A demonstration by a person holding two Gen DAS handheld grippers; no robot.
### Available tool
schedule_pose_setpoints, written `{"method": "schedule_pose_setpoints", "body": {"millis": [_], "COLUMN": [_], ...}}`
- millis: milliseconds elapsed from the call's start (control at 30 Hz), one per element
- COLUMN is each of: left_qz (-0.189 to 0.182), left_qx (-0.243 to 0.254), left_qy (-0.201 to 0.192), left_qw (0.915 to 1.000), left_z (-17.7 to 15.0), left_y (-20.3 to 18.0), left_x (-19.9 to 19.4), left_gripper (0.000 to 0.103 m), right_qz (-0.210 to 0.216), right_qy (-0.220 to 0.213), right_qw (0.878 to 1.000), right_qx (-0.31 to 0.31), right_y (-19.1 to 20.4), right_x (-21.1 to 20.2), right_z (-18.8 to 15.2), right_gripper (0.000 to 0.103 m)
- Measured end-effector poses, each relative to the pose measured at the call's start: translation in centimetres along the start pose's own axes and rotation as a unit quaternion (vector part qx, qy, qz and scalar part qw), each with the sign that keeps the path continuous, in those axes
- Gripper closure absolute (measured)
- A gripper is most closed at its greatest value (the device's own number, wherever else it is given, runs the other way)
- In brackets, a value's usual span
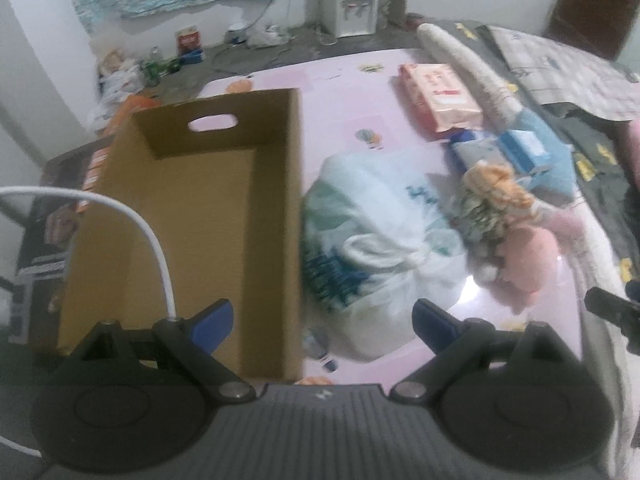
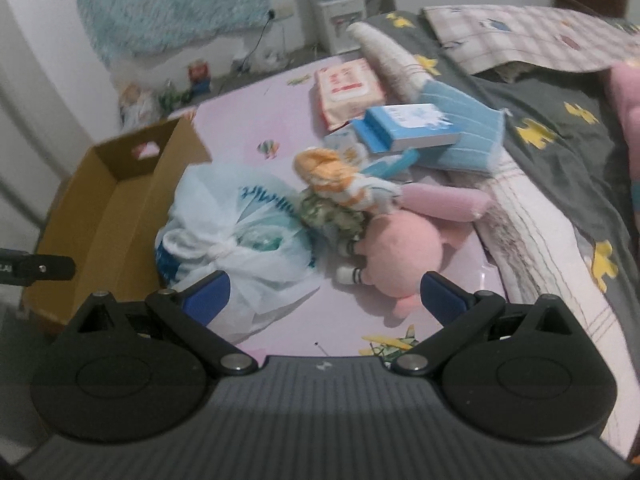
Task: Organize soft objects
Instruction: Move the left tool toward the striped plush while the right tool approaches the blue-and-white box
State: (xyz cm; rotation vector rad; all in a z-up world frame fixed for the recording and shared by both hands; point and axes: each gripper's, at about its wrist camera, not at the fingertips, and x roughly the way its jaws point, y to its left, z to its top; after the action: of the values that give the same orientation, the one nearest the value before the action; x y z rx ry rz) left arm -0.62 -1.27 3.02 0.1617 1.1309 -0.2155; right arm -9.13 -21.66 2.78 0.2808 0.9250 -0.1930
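An empty open cardboard box (image 1: 192, 216) stands at the left edge of a pink mat (image 1: 344, 92); it also shows in the right wrist view (image 2: 108, 200). Right of it lies a knotted white plastic bag (image 1: 372, 236) (image 2: 236, 236). Beside the bag lie a doll with orange hair (image 1: 492, 196) (image 2: 340, 188) and a pink plush toy (image 1: 528, 256) (image 2: 400, 256). My left gripper (image 1: 322, 322) is open and empty above the box's right wall and the bag. My right gripper (image 2: 324, 292) is open and empty above the bag and the plush.
Further back on the mat are a pink tissue pack (image 2: 348, 88), a blue tissue box (image 2: 408, 124), a blue folded cloth (image 2: 464, 136) and a rolled white towel (image 1: 472, 64). A bed with a grey quilt (image 2: 540, 120) is on the right. Floor clutter and a water dispenser (image 1: 352, 4) stand behind.
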Motion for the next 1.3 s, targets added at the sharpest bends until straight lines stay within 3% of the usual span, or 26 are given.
{"method": "schedule_pose_setpoints", "body": {"millis": [233,433,633,967,1300], "left_qz": [-0.059,-0.098,-0.132,-0.180,-0.237], "left_qx": [0.018,0.023,0.008,-0.012,-0.042], "left_qy": [-0.016,-0.024,-0.021,0.004,0.053], "left_qw": [0.9979,0.9947,0.9910,0.9836,0.9692], "left_z": [1.7,3.7,6.3,10.3,11.9], "left_y": [-3.3,-6.5,-8.5,-11.0,-13.5], "left_x": [2.0,3.9,5.4,8.4,11.6], "left_gripper": [0.007,0.016,0.024,0.040,0.044], "right_qz": [0.047,0.080,0.101,0.097,0.092], "right_qy": [-0.056,-0.076,-0.076,-0.060,-0.033], "right_qw": [0.997,0.993,0.991,0.993,0.995], "right_qx": [0.039,0.046,0.052,0.031,0.006], "right_y": [-3.9,-5.9,-7.3,-10.4,-12.5], "right_x": [-1.2,-0.2,1.5,4.9,7.8], "right_z": [-0.7,-0.1,1.0,4.3,6.1], "right_gripper": [0.001,0.002,0.004,0.020,0.036]}}
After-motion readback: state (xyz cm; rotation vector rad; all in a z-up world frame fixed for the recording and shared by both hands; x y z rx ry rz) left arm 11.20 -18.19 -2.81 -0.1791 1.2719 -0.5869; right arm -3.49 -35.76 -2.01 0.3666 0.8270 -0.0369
